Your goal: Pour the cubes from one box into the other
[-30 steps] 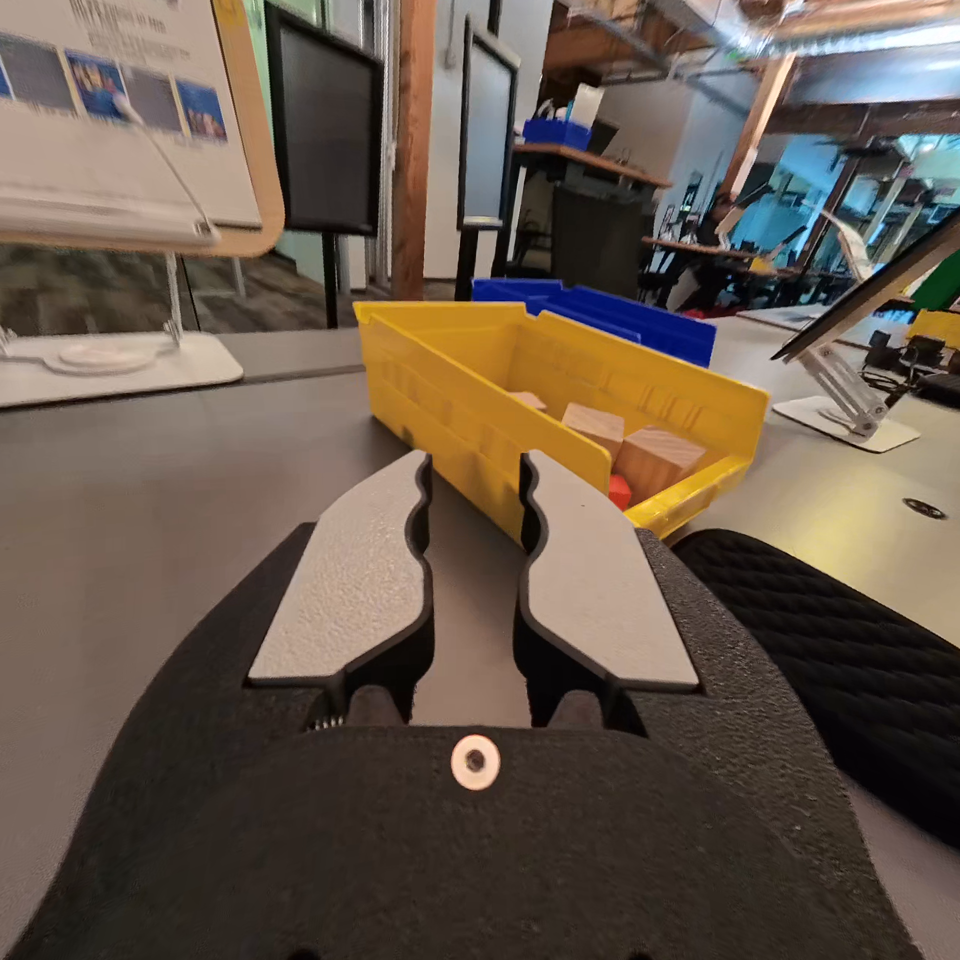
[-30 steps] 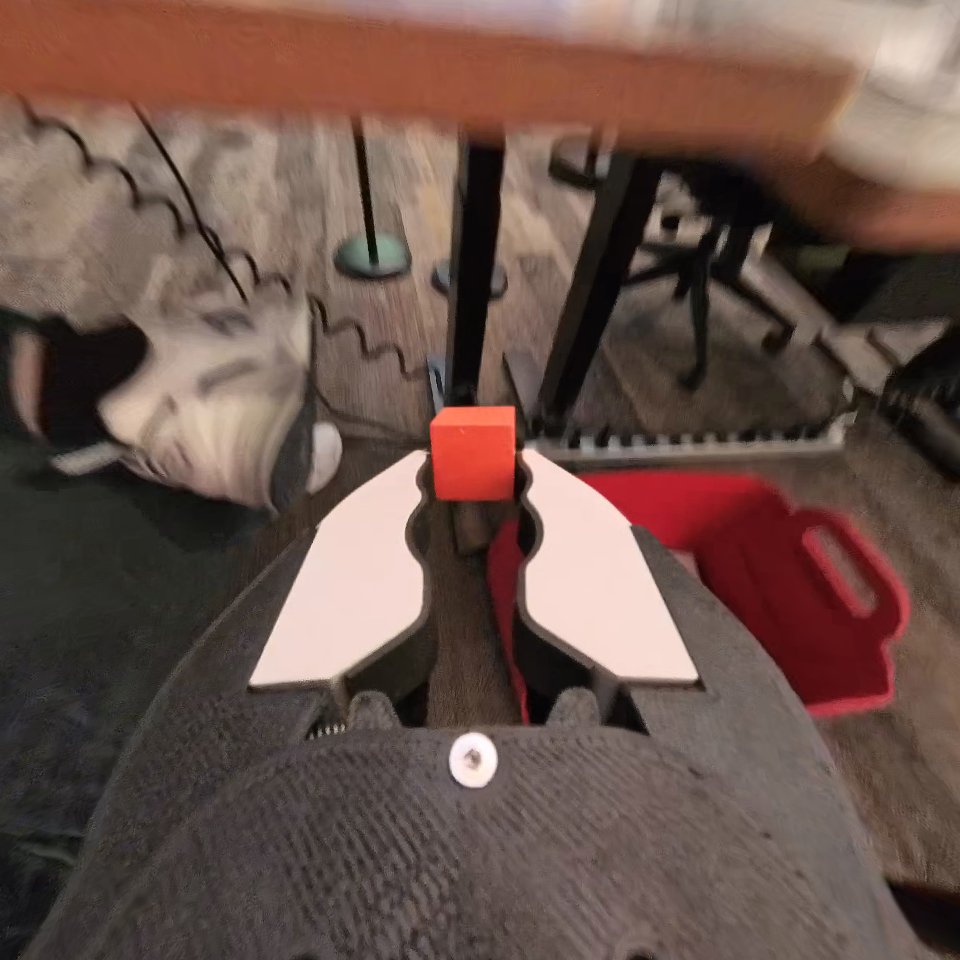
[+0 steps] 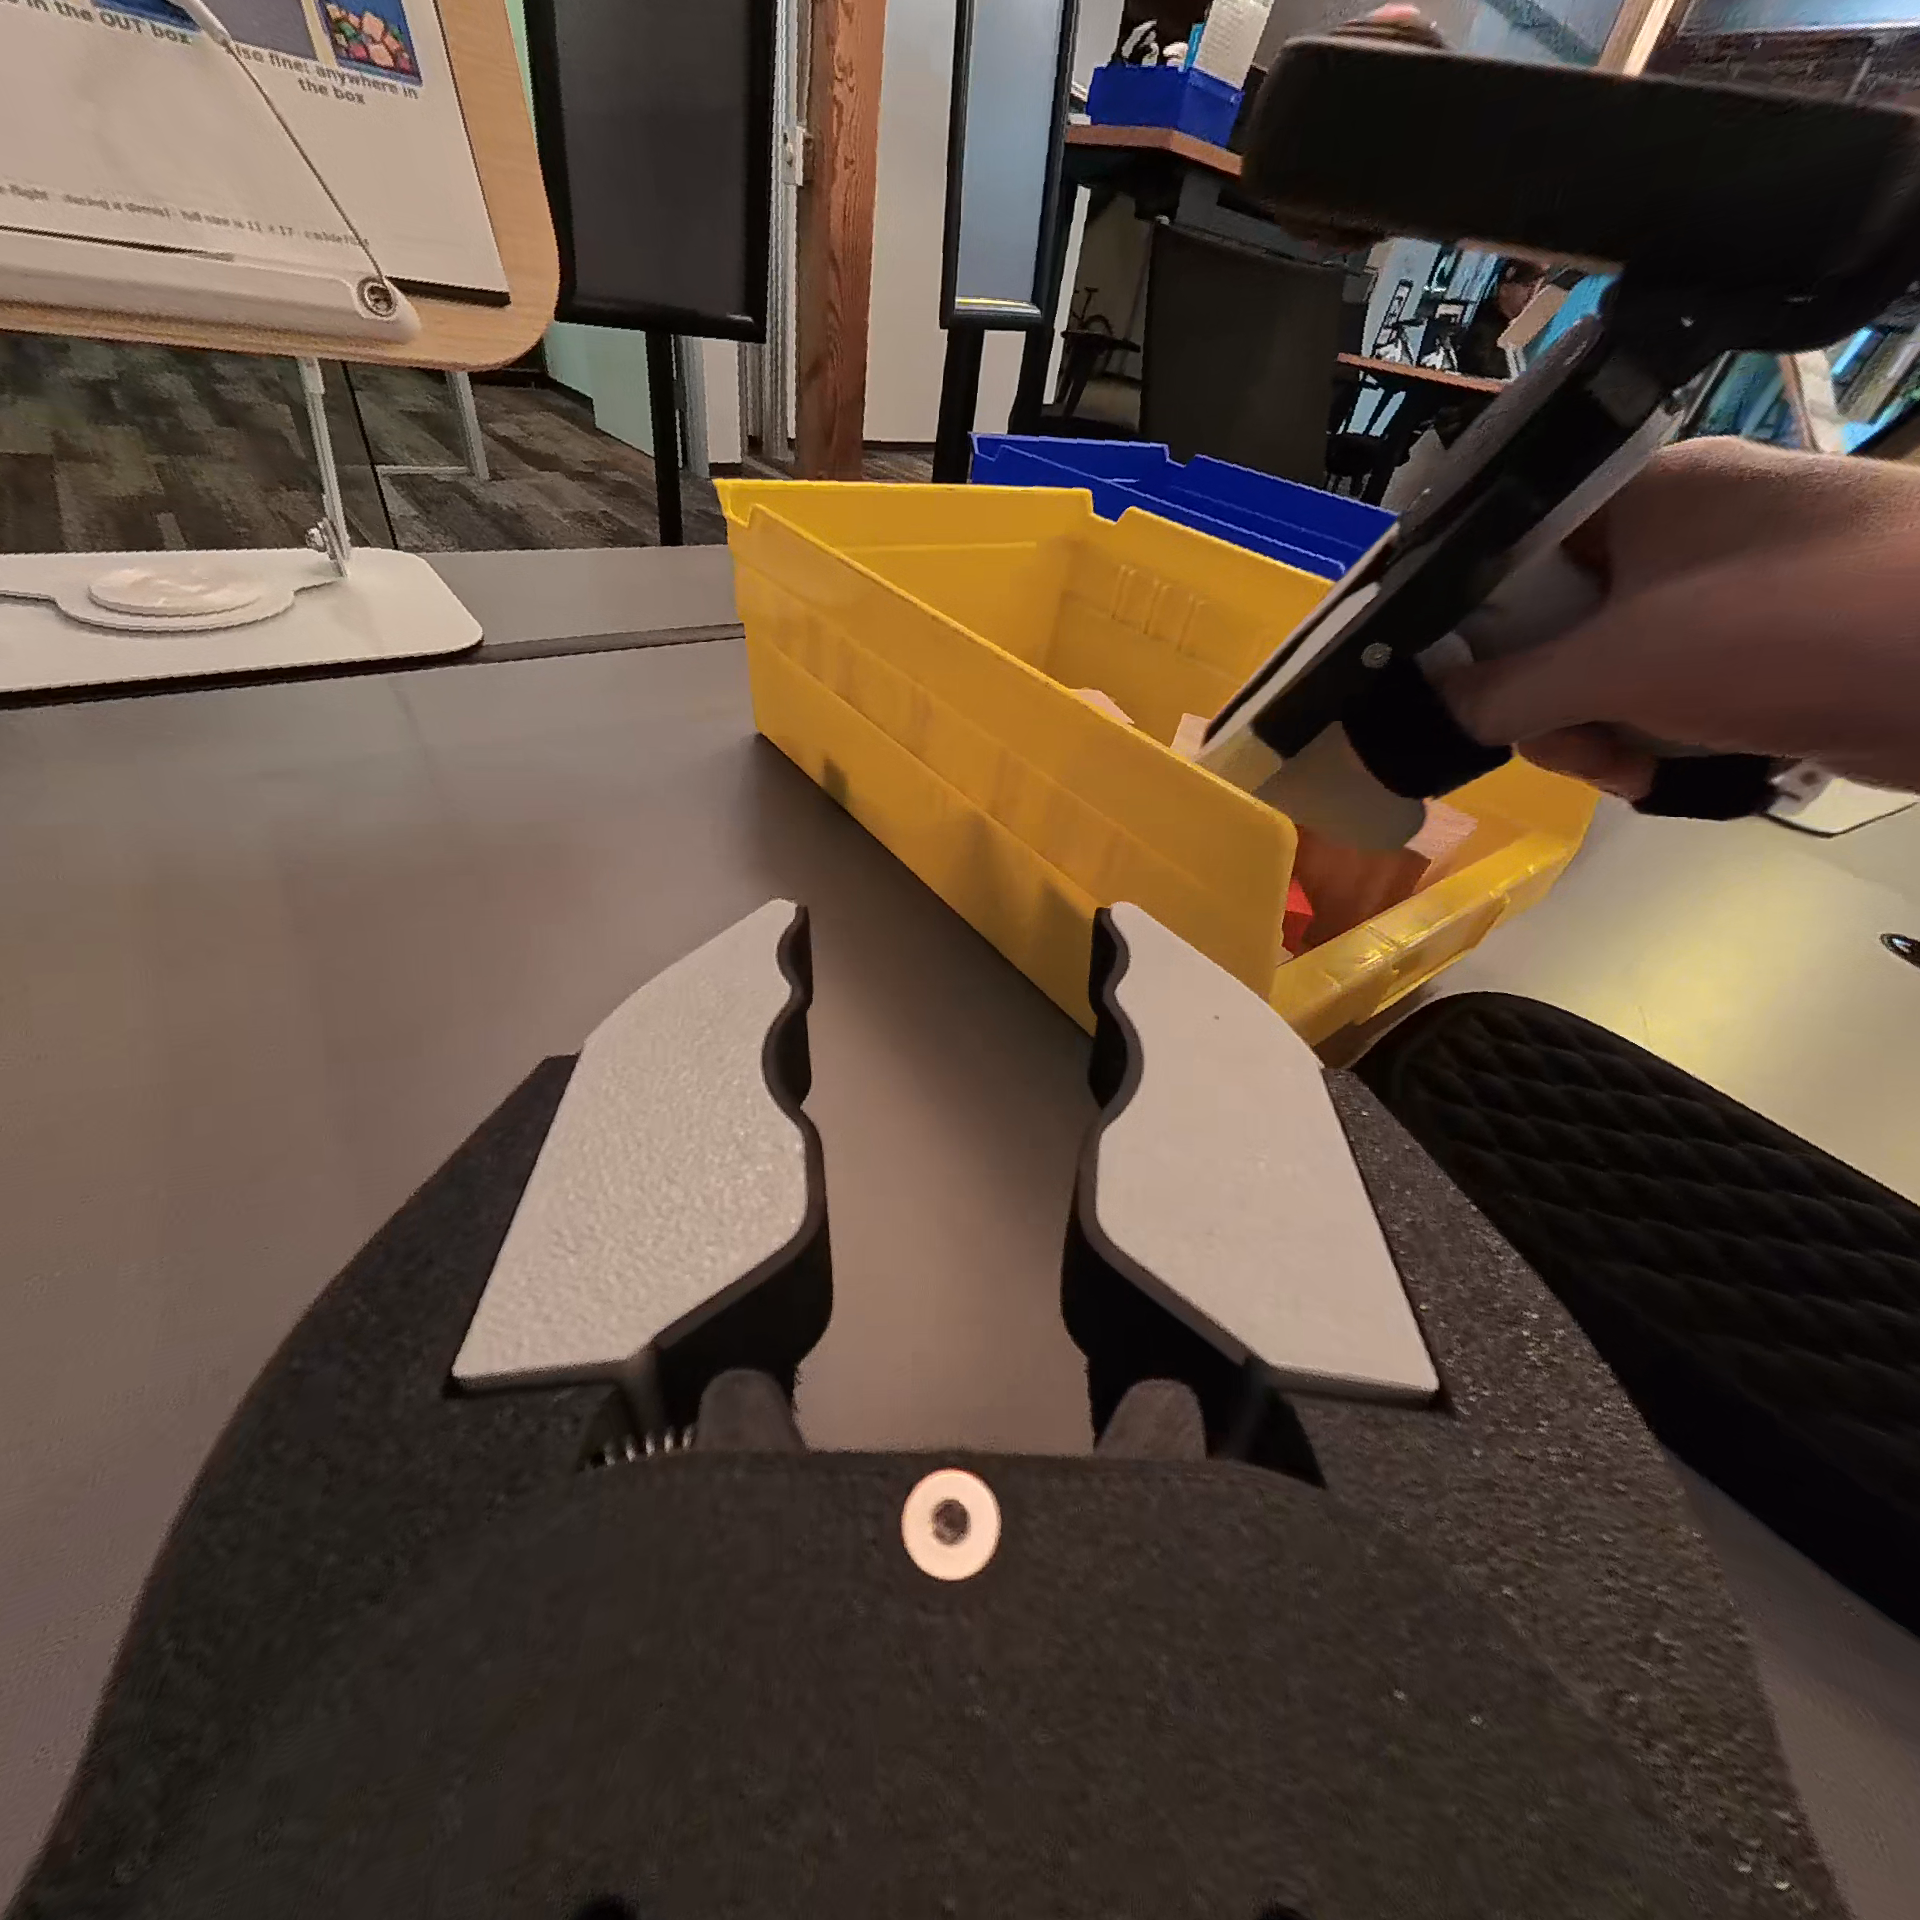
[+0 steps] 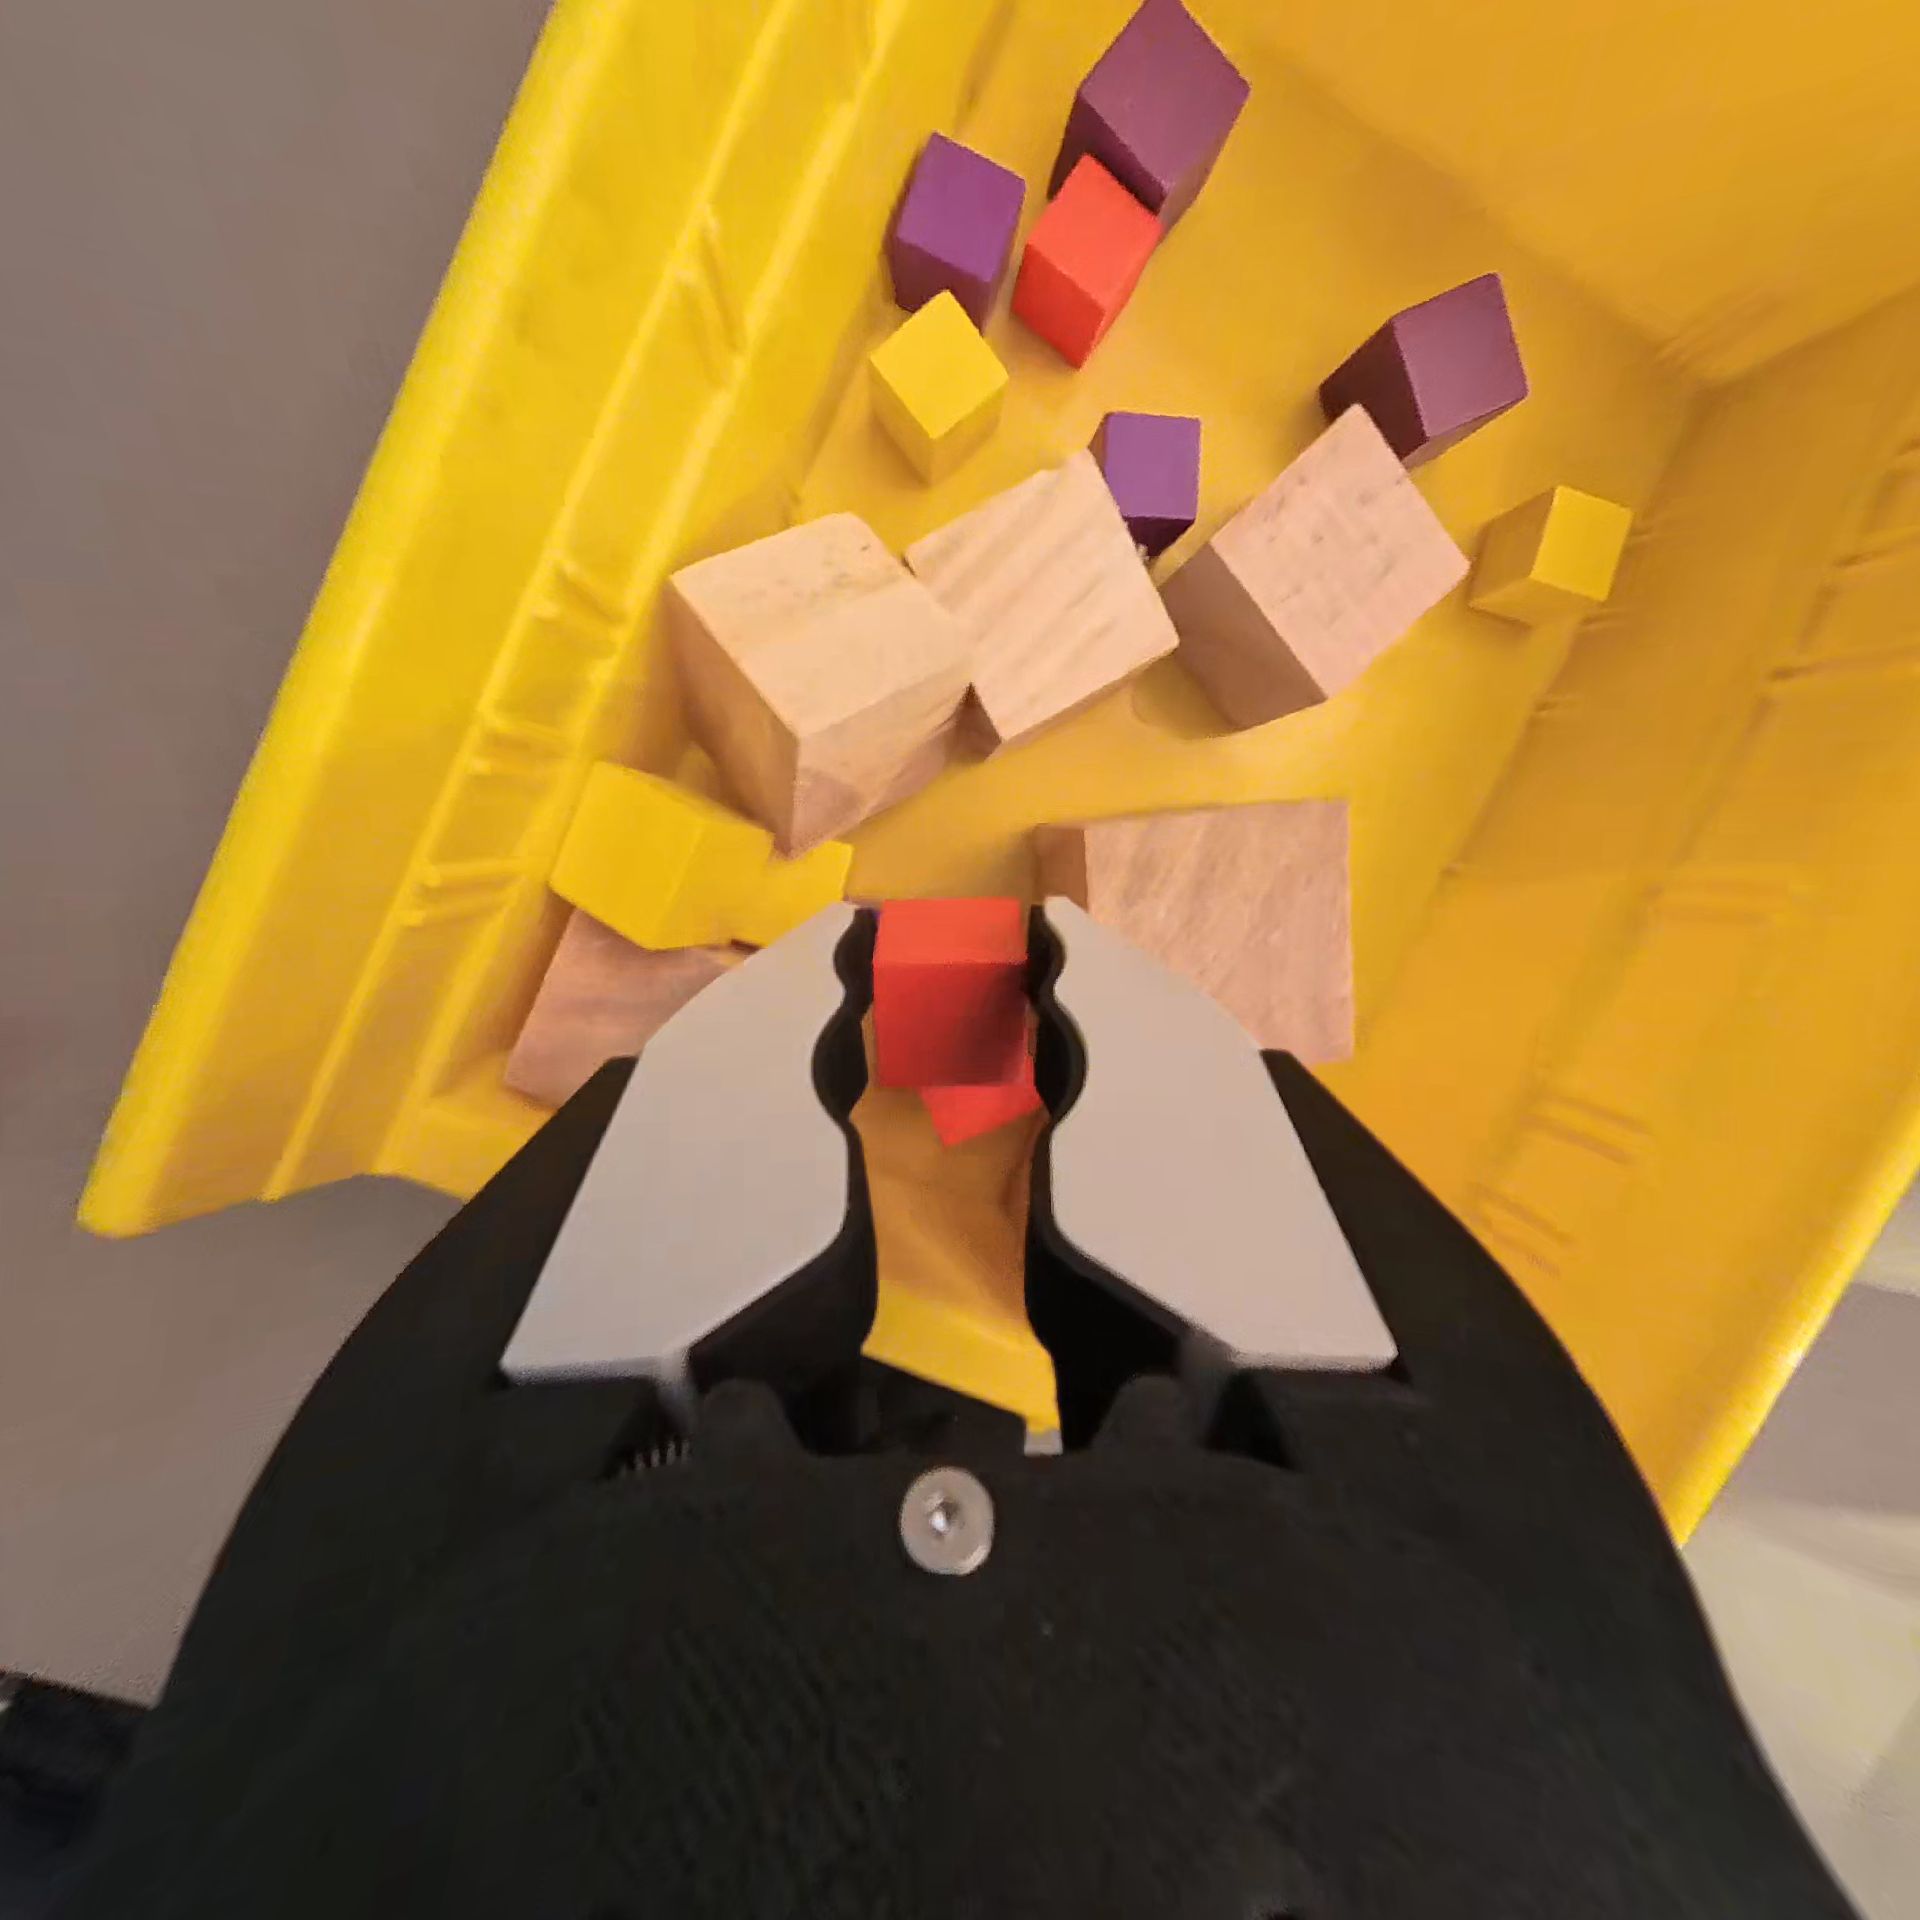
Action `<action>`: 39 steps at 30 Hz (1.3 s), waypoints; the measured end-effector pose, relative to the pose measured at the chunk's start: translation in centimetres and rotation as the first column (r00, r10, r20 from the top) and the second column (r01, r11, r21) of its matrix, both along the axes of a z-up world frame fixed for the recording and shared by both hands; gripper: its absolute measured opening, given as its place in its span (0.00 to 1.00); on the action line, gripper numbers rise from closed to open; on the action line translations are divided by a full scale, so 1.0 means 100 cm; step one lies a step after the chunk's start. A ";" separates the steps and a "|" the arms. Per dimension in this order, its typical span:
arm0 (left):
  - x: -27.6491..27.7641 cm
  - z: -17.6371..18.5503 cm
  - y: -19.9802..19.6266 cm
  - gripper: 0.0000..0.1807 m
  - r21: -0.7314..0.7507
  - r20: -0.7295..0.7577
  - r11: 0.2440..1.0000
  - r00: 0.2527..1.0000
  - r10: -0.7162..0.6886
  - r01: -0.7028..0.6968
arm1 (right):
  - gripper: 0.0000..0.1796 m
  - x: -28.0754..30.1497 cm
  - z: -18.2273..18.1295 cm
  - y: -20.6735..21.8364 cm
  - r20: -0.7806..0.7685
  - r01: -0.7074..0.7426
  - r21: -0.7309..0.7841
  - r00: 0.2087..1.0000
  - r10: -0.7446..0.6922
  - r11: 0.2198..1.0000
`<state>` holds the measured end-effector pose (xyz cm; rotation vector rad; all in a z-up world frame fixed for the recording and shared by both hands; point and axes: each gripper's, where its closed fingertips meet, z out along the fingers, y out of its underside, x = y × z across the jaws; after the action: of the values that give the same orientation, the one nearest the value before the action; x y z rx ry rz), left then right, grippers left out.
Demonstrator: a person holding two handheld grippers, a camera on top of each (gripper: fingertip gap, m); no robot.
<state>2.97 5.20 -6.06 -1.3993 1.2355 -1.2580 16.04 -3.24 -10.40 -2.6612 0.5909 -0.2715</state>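
Dark tabletop (image 3: 312,935) carries a yellow bin (image 3: 997,748) of cubes. Left gripper (image 3: 948,925) gapes empty; right gripper (image 4: 951,914) pinches a red cube (image 4: 948,987) over it

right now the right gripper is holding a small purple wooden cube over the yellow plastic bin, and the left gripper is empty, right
Not quite: the small wooden cube between the right gripper fingers is red, not purple, as the right wrist view shows. It is over the yellow plastic bin, and the left gripper is empty.

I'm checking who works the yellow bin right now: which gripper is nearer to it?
Right. The right gripper reaches down inside the yellow bin, holding a red cube. The left gripper sits open on the table beside the bin.
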 end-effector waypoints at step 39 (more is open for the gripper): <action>0.117 -0.015 -0.010 0.34 -0.288 -0.705 0.957 0.668 -0.239 0.038 | 0.29 0.094 0.111 -0.149 0.119 0.167 0.508 0.958 -0.261 0.845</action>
<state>14.70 4.19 -7.54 -2.1671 1.7923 -0.9761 25.41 -18.18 0.74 -2.0507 0.7812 -0.3698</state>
